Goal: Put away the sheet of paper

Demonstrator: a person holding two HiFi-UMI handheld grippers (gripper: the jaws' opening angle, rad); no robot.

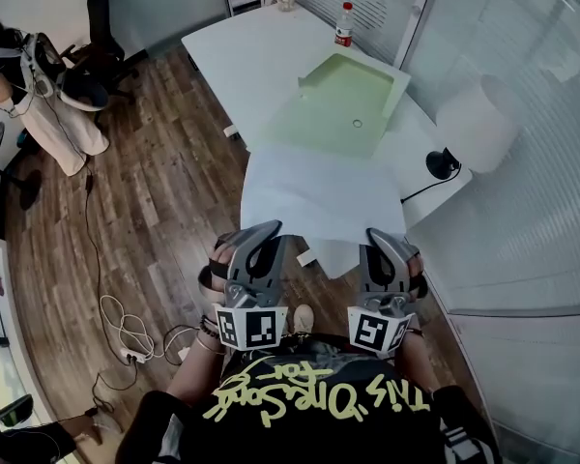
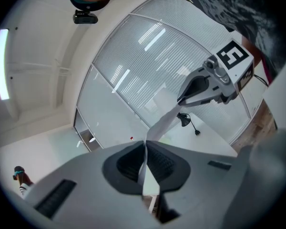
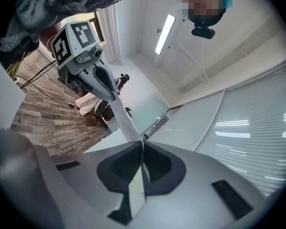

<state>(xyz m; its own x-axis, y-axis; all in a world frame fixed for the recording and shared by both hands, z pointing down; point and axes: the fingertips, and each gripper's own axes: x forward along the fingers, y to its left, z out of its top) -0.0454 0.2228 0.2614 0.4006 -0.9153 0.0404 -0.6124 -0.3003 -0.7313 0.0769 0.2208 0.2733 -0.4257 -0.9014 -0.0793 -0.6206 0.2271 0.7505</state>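
Both hands are on it. The left hand-held gripper (image 1: 261, 232) and the right hand-held gripper (image 1: 381, 240) are each clamped shut on the near edge of the sheet (image 1: 319, 193). The sheet spans out from them toward the green case (image 1: 343, 100) on the worktop (image 1: 256, 51). Whether its far edge rests there, I can't tell.

The step looks like carrying the sheet over to that case. To do it well, move both hands together at the same height and the same pace. Hold just enough tension that the paper neither sags nor tears at the pinches, and lead with the far edge.

The head view gives the whole sheet and where it might go. Only the gripper views show the grip itself, with the paper edge-on between the closed pads and running across to the other hand-held gripper.
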